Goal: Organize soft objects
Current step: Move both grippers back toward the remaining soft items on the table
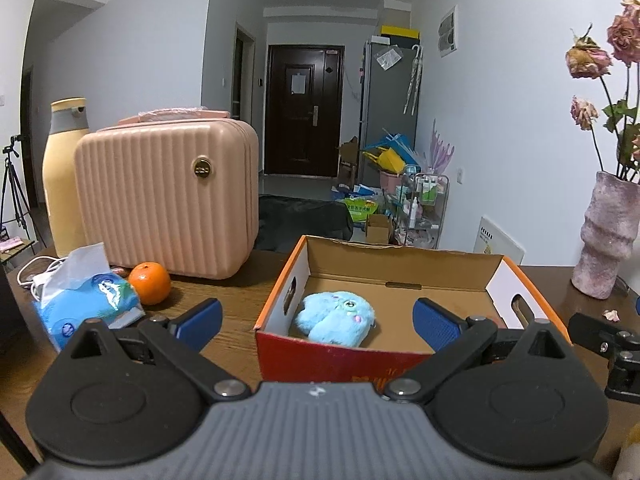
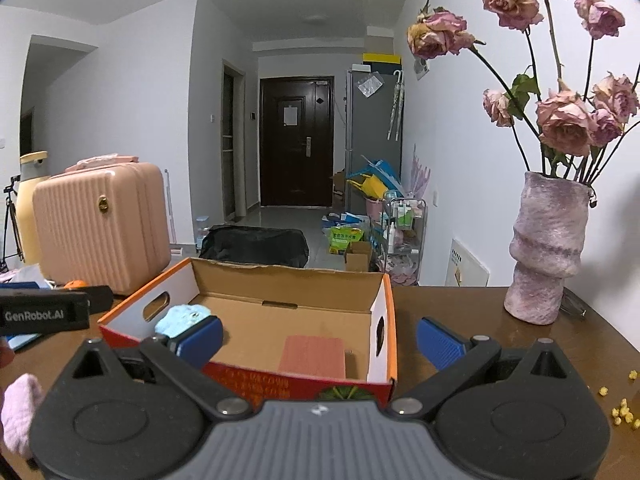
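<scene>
An open cardboard box with orange rim [image 1: 496, 264] [image 2: 390, 312] stands on the brown table. A fluffy light-blue plush [image 1: 336, 318] [image 2: 182, 318] lies at its left end. A flat pink folded cloth [image 2: 314, 356] lies on the box floor at the right. My left gripper [image 1: 316, 320] is open and empty, just in front of the box. My right gripper [image 2: 318, 338] is open and empty, over the box's near right corner. A soft pink object [image 2: 20, 412] shows at the lower left edge of the right wrist view.
A pink ribbed case [image 1: 168, 196] [image 2: 100, 228], a yellow bottle [image 1: 64, 176], an orange [image 1: 150, 282] and a blue tissue pack [image 1: 88, 300] stand left of the box. A pink vase with dried roses [image 2: 546, 252] [image 1: 606, 236] stands at the right. Yellow crumbs [image 2: 622, 414] lie nearby.
</scene>
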Action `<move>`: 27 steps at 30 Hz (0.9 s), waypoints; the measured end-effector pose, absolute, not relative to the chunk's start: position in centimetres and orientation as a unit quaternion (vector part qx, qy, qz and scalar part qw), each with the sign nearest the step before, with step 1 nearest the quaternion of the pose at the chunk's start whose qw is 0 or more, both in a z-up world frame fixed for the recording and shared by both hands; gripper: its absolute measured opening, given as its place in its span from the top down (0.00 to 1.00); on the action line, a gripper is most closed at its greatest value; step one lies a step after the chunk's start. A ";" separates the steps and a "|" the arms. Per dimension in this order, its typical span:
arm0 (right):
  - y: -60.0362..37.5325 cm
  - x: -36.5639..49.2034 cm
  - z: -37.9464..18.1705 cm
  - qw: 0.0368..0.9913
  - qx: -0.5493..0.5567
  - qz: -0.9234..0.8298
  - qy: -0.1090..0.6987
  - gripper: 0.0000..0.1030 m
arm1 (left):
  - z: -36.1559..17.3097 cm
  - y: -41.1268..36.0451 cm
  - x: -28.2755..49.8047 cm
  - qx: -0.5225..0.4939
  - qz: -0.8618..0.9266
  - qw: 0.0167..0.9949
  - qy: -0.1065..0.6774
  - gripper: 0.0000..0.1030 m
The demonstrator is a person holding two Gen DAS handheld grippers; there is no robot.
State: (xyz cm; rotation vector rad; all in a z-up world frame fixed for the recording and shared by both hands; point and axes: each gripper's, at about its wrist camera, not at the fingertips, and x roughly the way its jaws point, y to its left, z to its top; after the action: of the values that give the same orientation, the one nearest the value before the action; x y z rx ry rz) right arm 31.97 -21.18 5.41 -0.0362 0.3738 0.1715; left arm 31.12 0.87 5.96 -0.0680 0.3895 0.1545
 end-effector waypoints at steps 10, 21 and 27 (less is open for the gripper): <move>-21.9 27.6 4.3 0.980 -0.025 0.092 0.173 0.00 | 5.4 0.3 26.5 -0.014 0.063 0.981 0.181 0.00; -21.7 22.4 2.9 0.979 -0.043 0.104 0.167 0.00 | 4.3 0.0 22.0 -0.005 0.053 0.982 0.180 0.00; -21.4 19.9 2.1 0.977 -0.044 0.119 0.171 0.00 | 3.4 0.5 19.7 -0.008 0.053 0.980 0.193 0.00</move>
State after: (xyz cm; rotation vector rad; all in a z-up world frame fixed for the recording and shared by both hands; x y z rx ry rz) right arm 19.93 -21.44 2.10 -0.0888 0.3441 0.2396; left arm 19.75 0.46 3.44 -0.0159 0.3877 0.1075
